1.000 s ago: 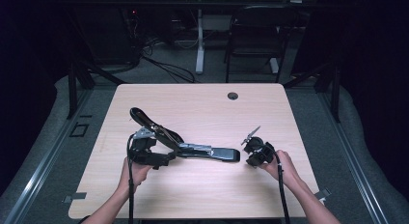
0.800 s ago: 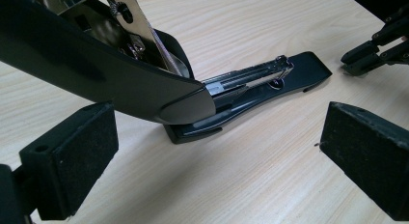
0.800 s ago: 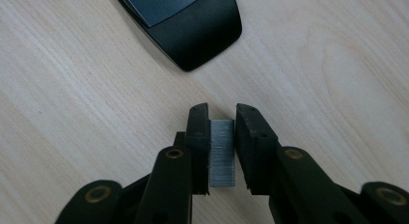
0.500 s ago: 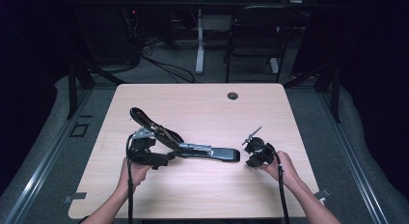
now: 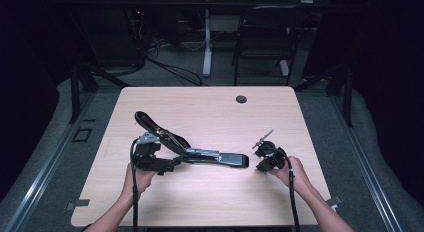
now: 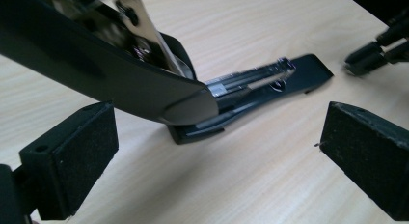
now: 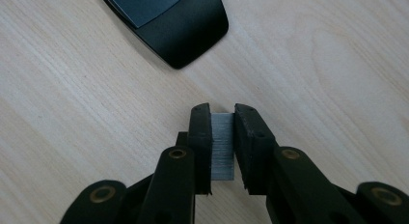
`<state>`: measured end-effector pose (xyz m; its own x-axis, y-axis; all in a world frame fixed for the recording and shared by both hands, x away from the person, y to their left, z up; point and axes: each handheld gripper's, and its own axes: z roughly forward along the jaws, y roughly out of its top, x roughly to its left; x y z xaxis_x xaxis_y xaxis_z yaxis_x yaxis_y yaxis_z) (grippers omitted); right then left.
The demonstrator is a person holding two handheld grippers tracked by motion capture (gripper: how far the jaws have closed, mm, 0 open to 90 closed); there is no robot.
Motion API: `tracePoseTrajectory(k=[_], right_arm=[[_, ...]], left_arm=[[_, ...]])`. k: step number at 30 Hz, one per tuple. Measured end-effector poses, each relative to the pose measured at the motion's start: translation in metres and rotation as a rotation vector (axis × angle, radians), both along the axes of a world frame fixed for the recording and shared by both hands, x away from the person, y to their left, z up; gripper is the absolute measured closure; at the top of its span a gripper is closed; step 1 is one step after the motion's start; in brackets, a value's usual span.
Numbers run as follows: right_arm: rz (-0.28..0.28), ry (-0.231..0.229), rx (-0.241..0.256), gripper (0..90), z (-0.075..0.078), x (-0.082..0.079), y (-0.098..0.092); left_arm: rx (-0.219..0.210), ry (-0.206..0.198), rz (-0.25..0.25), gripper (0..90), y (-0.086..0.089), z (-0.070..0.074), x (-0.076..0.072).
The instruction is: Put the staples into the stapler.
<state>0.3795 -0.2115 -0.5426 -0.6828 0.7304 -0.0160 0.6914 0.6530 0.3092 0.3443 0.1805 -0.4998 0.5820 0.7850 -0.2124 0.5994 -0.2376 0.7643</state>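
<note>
In the high view a pale wooden table (image 5: 210, 107) stands on grey carpet in a dark room, a chair (image 5: 262, 39) beyond its far edge. The open stapler (image 5: 192, 152) lies on it, the left gripper (image 5: 150, 157) at its hinged end, the right gripper (image 5: 267, 157) just beyond its base tip; nothing has moved since half a second ago. In the left gripper view the jaws stand wide apart, empty, the stapler's raised black arm (image 6: 111, 69) above them. In the right gripper view the jaws are clamped on a strip of staples (image 7: 223, 144), near the stapler's base tip (image 7: 183, 26).
</note>
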Motion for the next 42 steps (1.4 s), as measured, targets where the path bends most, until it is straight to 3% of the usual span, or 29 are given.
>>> tracePoseTrajectory(k=[9,12,20,23,31,36,42], right_arm=[[-0.007,-0.04,0.039,78.3,0.008,-0.002,-0.002],[0.006,-0.04,0.044,78.2,0.011,-0.003,-0.002],[0.019,-0.045,0.035,78.2,0.012,-0.004,0.002],[0.021,-0.047,0.04,78.3,0.012,-0.004,0.003],[0.024,-0.042,0.036,78.2,0.012,-0.004,0.003],[0.028,-0.042,0.035,78.3,0.013,-0.004,0.003],[0.03,-0.049,0.032,78.2,0.013,-0.004,0.004]], left_arm=[[0.01,-0.004,0.024,0.3,0.001,0.001,0.001],[0.001,-0.036,0.057,0.6,0.002,0.004,0.001],[0.006,-0.127,0.174,14.9,0.008,0.017,0.004],[-0.001,-0.147,0.219,15.4,0.011,0.02,0.007],[-0.002,-0.155,0.275,16.6,0.016,0.023,0.01],[-0.009,-0.185,0.318,17.6,0.021,0.028,0.016],[-0.033,-0.16,0.349,17.7,0.029,0.023,0.029]])
